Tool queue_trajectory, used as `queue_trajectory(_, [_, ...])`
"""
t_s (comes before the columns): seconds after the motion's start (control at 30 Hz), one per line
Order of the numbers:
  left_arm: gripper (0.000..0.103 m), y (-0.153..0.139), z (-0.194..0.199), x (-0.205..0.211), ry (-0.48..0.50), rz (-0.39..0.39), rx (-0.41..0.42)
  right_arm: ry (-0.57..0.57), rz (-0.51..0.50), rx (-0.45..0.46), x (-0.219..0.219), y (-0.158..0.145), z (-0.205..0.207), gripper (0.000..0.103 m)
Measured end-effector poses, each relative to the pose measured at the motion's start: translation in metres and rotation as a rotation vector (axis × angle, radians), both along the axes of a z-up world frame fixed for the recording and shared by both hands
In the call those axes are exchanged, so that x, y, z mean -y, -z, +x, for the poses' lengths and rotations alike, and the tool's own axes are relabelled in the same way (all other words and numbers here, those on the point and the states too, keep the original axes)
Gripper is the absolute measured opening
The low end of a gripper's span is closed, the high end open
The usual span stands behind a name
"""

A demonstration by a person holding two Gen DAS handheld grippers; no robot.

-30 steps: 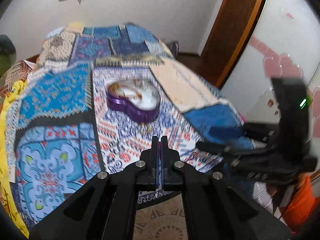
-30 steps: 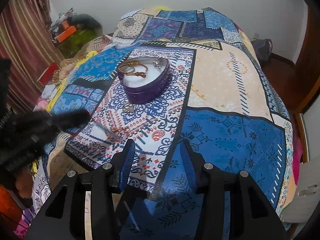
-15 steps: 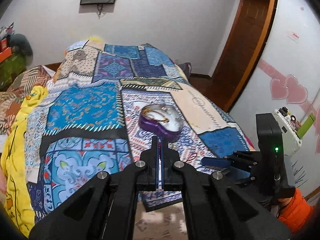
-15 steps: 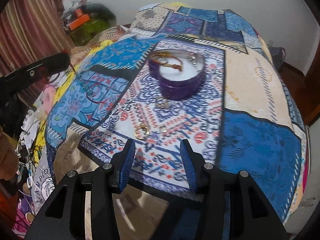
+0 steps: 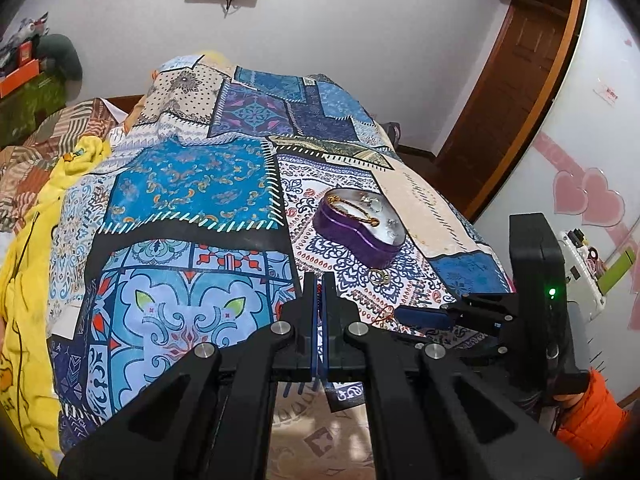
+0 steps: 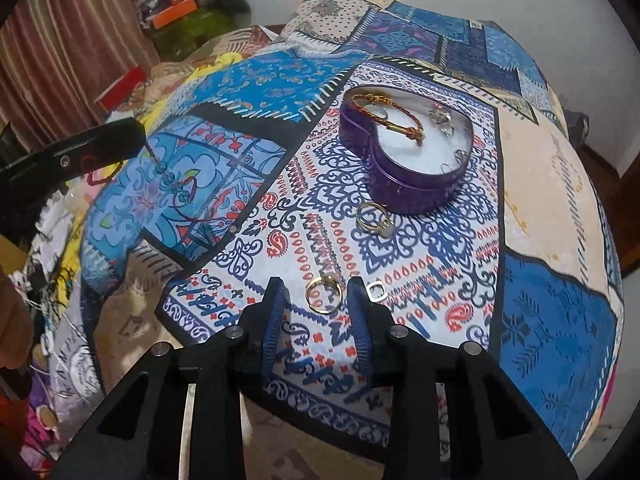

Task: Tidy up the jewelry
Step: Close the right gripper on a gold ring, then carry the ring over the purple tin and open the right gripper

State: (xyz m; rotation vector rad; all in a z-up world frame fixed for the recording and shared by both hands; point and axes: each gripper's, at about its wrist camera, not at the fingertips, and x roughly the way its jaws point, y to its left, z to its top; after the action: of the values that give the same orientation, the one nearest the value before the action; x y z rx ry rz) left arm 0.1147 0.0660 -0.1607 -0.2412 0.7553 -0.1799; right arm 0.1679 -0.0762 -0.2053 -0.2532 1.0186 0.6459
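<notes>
A purple heart-shaped box [image 6: 408, 184] [image 5: 352, 242] sits on the patterned bedspread, with a red-gold bracelet [image 6: 384, 116] and small earrings on its white lining. My left gripper [image 5: 319, 282] [image 6: 134, 136] is shut on a red cord bracelet with blue beads [image 6: 176, 186], which dangles over the bed at the left. My right gripper [image 6: 316, 286] [image 5: 420, 316] points down at the bed near its front edge. Its jaws are closing, and a gold ring [image 6: 324, 292] lies between the fingertips, apart from both pads.
Two gold rings [image 6: 374, 218] lie just in front of the box, and a small square silver ring [image 6: 376, 290] lies right of my right gripper. Clutter and a yellow blanket [image 5: 24, 280] fill the bed's left side. An orange sleeve [image 5: 588, 412] shows at the right.
My right gripper has moved across the bed to the gold ring and its jaws have narrowed. My left gripper has drawn back from the box, still shut on the cord bracelet.
</notes>
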Motion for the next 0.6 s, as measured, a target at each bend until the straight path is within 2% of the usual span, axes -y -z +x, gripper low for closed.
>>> queue_trajectory(0.07, [0.0,0.0,-0.001,0.001,0.002,0.002,0.0,0.0,-0.012,0.013,-0.002,0.001,0.0,0.017])
queue_trajectory(0.37, [0.0,-0.016,0.0,0.006,0.015,0.017,0.034,0.016,0.029,0.021,0.006,-0.007,-0.001,0.016])
queue_trajectory(0.6, [0.0,-0.035,0.006,0.014,0.024,0.029,0.075,0.065,0.09,0.063,0.029,-0.029,-0.002,0.016])
